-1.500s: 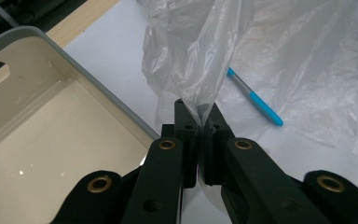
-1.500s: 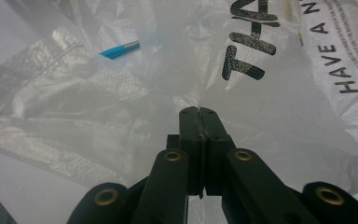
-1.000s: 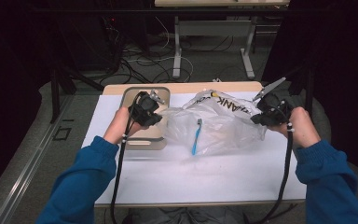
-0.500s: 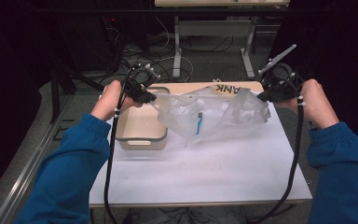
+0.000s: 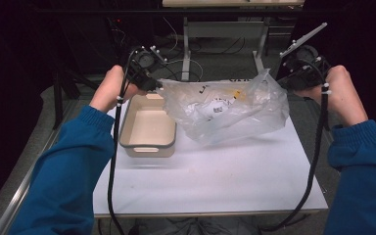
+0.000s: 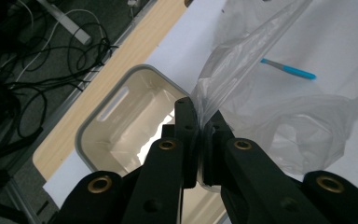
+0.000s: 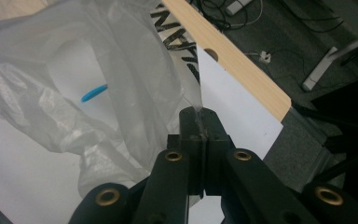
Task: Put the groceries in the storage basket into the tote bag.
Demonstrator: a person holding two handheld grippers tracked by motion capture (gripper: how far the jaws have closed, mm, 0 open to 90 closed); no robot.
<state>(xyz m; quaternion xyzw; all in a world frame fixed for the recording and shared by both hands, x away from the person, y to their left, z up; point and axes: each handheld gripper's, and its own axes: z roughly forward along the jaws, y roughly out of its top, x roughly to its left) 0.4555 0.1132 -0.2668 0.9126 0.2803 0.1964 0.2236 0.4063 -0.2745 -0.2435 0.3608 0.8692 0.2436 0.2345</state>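
A clear plastic bag (image 5: pixel 225 110) with black print hangs stretched above the white table sheet (image 5: pixel 215 181). My left gripper (image 5: pixel 159 85) is shut on the bag's left edge, above the far end of the tub. The film is pinched between its black jaws in the left gripper view, at the left gripper (image 6: pixel 199 119). My right gripper (image 5: pixel 281 81) is shut on the right edge, again with film clamped in the right gripper (image 7: pixel 199 116). A blue pen (image 6: pixel 289 70) shows beyond the bag (image 6: pixel 279 126), and through the bag (image 7: pixel 51 107) as the pen (image 7: pixel 94 93). I cannot tell if it lies inside.
An empty beige tub (image 5: pixel 149 128) with a grey rim stands on the table's left part, below my left gripper, also seen as the tub (image 6: pixel 121 126). The wooden table edge (image 7: pixel 233 60) runs at the far side. Cables and desk legs (image 5: pixel 186 44) lie on the floor beyond.
Both hands have risen and spread apart. The bag has come up off the table and now hangs stretched between the two grippers. The tub has not moved.
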